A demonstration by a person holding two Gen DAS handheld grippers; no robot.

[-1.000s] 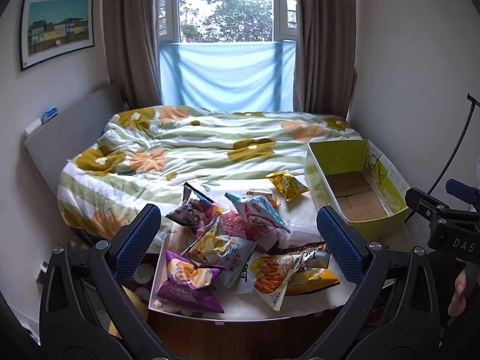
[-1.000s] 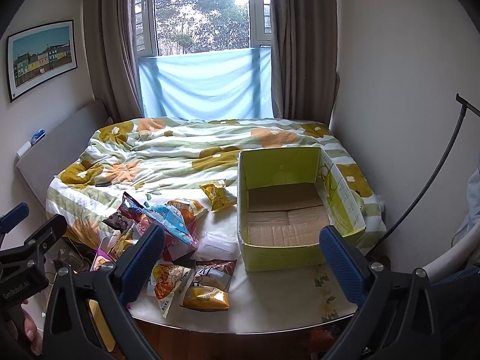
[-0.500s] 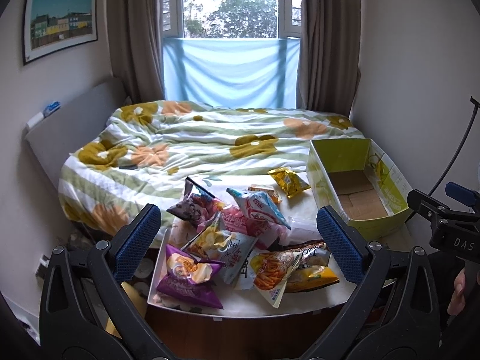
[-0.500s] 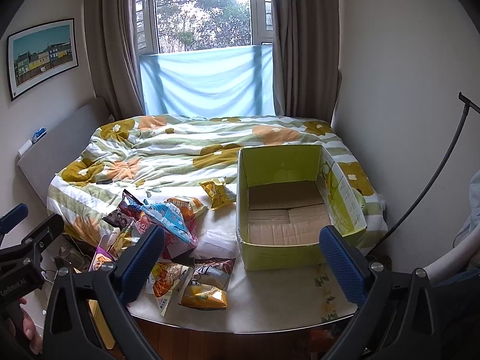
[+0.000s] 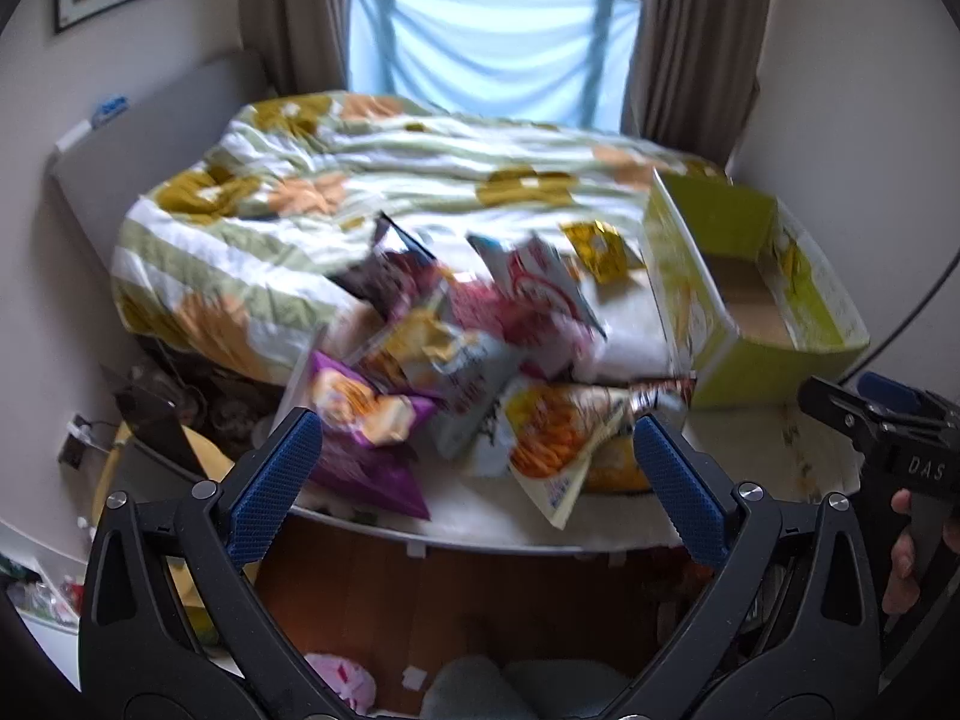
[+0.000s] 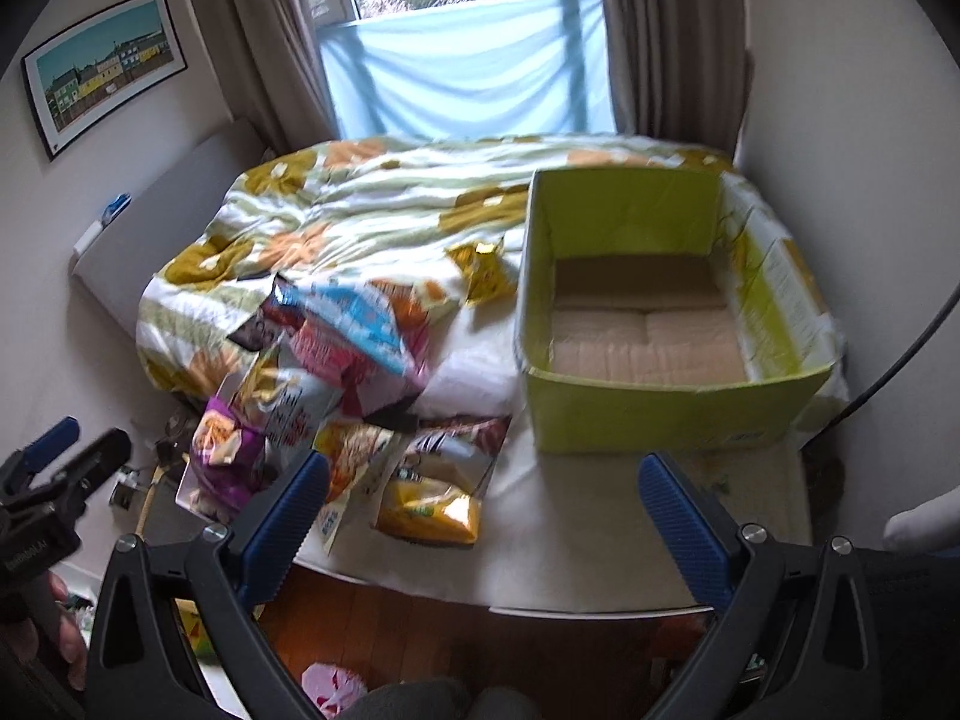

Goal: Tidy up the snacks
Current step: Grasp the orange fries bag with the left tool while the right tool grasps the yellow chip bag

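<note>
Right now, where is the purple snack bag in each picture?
Left wrist view: the purple snack bag lies at the near left of the pile, just past the left tool's left finger.
Right wrist view: it sits at the pile's left edge, left of centre.
Shared landmark: the green cardboard box, right of the pile.

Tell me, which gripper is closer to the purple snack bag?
Left. The left gripper hovers open just before the purple snack bag; the right gripper faces the green cardboard box.
</note>
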